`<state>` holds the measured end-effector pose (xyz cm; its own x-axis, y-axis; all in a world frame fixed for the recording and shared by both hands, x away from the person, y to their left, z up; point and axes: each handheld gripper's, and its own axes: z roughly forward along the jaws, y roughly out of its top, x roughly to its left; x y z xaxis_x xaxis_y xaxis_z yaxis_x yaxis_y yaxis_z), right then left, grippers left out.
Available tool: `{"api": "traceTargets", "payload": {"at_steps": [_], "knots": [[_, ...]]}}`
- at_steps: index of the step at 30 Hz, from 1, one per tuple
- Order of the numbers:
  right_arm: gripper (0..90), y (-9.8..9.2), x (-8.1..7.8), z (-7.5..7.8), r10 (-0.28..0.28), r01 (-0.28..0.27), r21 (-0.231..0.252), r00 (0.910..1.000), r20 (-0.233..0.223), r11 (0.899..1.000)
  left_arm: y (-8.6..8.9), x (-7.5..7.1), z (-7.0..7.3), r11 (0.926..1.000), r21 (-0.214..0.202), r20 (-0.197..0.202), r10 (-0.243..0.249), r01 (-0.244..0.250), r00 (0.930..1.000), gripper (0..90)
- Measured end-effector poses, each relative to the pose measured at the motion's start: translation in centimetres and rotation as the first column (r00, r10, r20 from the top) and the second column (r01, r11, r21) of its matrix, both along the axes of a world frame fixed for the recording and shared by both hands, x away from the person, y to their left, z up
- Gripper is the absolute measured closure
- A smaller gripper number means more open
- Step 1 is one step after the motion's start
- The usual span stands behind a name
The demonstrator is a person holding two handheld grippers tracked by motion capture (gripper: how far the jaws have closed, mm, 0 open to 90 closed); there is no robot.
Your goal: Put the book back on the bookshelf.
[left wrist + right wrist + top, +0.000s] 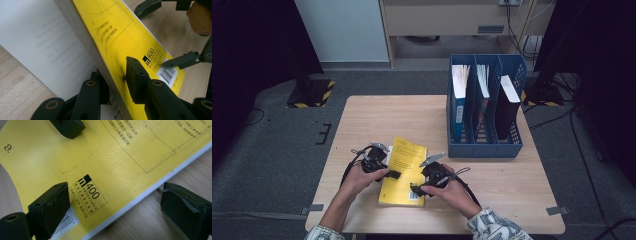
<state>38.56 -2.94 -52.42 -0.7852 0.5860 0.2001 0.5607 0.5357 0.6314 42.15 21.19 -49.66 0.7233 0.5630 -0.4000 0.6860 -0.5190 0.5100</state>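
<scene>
A yellow book [404, 170] lies near the front middle of the wooden table [512, 185]. My left gripper [391, 175] is at its left edge and is shut on it. In the left gripper view one pad presses the yellow cover [120, 32] from above and the other jaw is tucked under the page block, which is raised off a white page [37, 37]. My right gripper [416, 189] stands open at the book's front right corner. In the right gripper view [115, 192] one pad hovers by the barcode on the book [100, 152] and the other is over bare wood.
A blue three-slot file rack [484, 145] stands at the back right of the table with upright books in its slots. Bare wood stretches behind the book and on the table's left. Dark floor surrounds the table.
</scene>
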Motion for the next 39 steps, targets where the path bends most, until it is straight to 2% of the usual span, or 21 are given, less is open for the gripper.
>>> {"api": "traceTargets", "payload": {"at_steps": [1,6,8,11,17,23,28,31,37,39], "knots": [[8.2,0.0,0.1,0.0,-0.015,0.016,0.006,0.9999,-0.006,1.0,-0.1,-0.1,0.2,1.0,-0.004,0.007,-0.004,0.004,1.0,75.0],[7.3,0.0,0.5,-0.1,-0.023,0.023,0.014,0.9997,0.002,1.0,-0.1,-0.3,0.7,0.9999,-0.011,0.023,-0.007,0.007,0.9997,77.2],[6.3,-0.1,0.8,-0.1,-0.03,0.03,0.017,0.9995,-0.001,0.999,0.0,-0.4,0.9,0.9995,-0.03,0.027,-0.009,0.01,0.9996,78.2],[5.9,-0.2,1.0,-0.1,-0.041,0.041,0.021,0.999,-0.018,0.999,0.1,-0.6,1.2,0.9991,-0.041,0.035,-0.012,0.013,0.9993,79.7],[3.6,-0.8,1.7,-0.1,-0.065,0.068,0.06,0.9966,-0.05,0.996,0.2,-0.7,1.8,0.9977,-0.065,0.048,-0.016,0.019,0.9987,81.9],[3.0,-1.0,2.0,-0.2,-0.039,0.044,0.093,0.9972,-0.064,0.995,0.4,-0.8,2.2,0.995,-0.097,0.059,-0.017,0.023,0.9981,84.1],[3.1,-1.1,2.2,-0.3,-0.028,0.038,0.123,0.9961,-0.083,0.992,0.5,-0.8,2.4,0.9943,-0.103,0.062,-0.022,0.029,0.9978,84.2],[6.4,-1.2,2.4,-0.3,-0.022,0.034,0.14,0.9959,-0.088,0.99,0.7,-0.8,2.3,0.9934,-0.113,0.054,-0.011,0.017,0.9985,84.2],[18.8,-1.8,2.9,-0.4,-0.024,0.052,0.2,0.9899,-0.14,0.978,1.1,-0.7,2.1,0.9935,-0.113,0.048,-0.009,0.015,0.9988,84.3],[20.8,-1.8,3.1,-0.3,-0.025,0.052,0.204,0.9911,-0.131,0.978,1.2,-0.7,2.0,0.9949,-0.1,0.046,-0.006,0.01,0.9989,84.3]]}}
